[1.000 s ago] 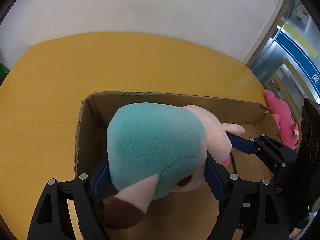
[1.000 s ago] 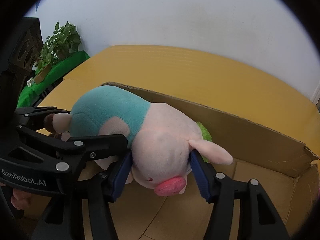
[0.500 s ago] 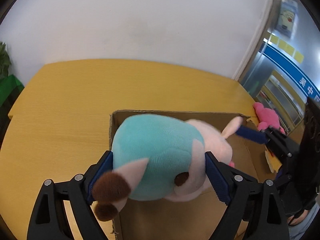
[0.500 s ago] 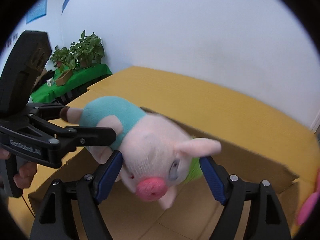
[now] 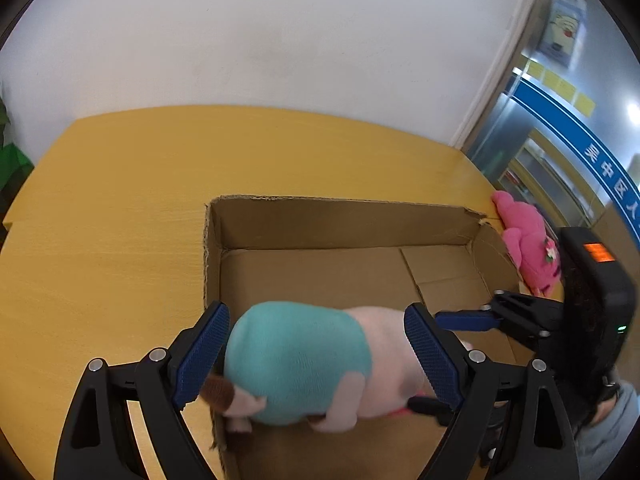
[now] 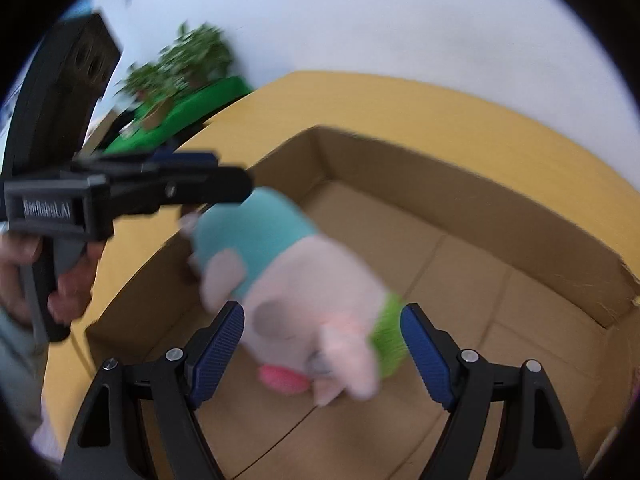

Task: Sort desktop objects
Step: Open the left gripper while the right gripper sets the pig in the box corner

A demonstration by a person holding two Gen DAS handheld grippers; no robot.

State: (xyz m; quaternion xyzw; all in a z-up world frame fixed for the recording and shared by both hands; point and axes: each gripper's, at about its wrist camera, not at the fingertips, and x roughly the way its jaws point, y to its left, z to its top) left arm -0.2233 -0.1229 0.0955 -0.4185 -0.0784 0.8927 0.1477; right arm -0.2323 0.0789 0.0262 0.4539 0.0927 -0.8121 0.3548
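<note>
On the yellow table sits your cardboard box. Both your left gripper and right gripper stand spread wide, gripping nothing; the plush pig lies between and below their jaws, inside the box.

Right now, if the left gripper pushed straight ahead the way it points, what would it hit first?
Probably the plush pig, lying between the open left gripper fingers inside the cardboard box. Past it, the box floor; depth is uncertain.
</note>
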